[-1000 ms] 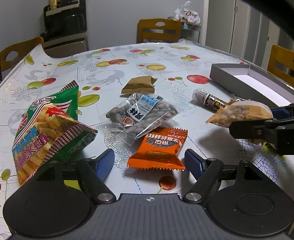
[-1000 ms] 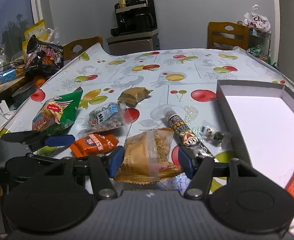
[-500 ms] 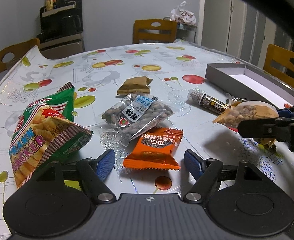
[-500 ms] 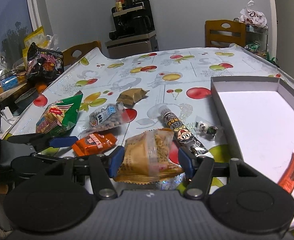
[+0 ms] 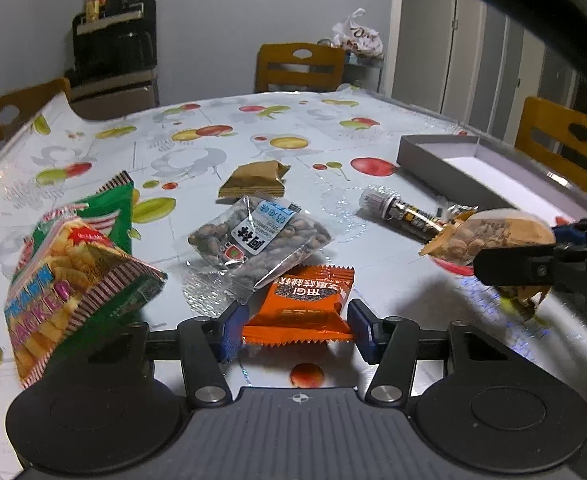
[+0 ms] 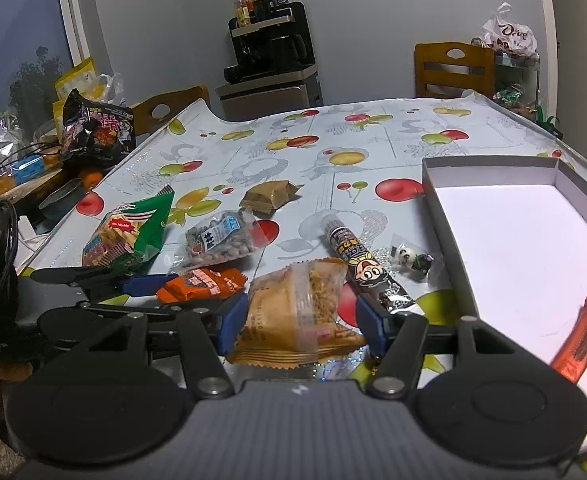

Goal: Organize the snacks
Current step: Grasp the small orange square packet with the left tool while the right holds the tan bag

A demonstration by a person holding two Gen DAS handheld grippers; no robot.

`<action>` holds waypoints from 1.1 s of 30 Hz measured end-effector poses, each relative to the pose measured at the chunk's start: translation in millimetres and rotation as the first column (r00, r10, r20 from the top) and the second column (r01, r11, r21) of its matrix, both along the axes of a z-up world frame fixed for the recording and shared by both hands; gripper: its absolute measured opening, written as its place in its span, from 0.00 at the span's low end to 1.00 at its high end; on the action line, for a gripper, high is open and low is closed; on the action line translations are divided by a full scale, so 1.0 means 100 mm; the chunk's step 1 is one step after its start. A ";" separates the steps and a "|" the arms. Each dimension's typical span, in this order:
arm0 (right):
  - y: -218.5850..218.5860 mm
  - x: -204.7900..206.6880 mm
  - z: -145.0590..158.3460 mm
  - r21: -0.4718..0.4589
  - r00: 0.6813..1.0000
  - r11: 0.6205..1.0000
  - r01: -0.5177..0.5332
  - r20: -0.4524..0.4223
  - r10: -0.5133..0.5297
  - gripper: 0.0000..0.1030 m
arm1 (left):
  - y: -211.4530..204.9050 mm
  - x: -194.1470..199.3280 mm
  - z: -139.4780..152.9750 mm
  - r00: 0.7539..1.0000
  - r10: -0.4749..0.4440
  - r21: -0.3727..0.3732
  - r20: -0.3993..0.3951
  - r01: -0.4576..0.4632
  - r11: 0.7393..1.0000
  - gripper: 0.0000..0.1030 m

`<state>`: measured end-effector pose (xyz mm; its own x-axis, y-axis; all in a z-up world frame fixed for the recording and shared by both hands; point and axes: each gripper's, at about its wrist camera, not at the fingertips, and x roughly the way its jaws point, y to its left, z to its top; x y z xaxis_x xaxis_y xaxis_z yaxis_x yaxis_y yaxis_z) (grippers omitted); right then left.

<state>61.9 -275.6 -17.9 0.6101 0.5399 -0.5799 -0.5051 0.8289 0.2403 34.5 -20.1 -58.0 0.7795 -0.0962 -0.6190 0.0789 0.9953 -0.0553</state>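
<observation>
Right gripper (image 6: pixel 298 322): blue pads clamped on both sides of a tan peanut-snack packet (image 6: pixel 293 316), held just beside the grey box (image 6: pixel 489 165). Left gripper (image 5: pixel 295 326): jaws wide, pads flanking the orange snack packet (image 5: pixel 307 305) lying on the table, contact unclear. Green bag (image 5: pixel 69 268) reads "PRAWN CRACKER".
</observation>
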 end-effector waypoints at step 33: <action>0.03 -0.09 -0.06 -0.028 0.999 0.999 -0.046 -0.010 0.046 0.58 | -0.19 -0.28 0.06 0.986 -0.144 0.052 -0.085 0.149 0.987 0.54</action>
<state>53.1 -273.1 -24.2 0.5792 0.5507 -0.6011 -0.5407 0.8113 0.2222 6.2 -38.9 -52.5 0.7067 -0.1679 -0.6873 0.2219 0.9750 -0.0099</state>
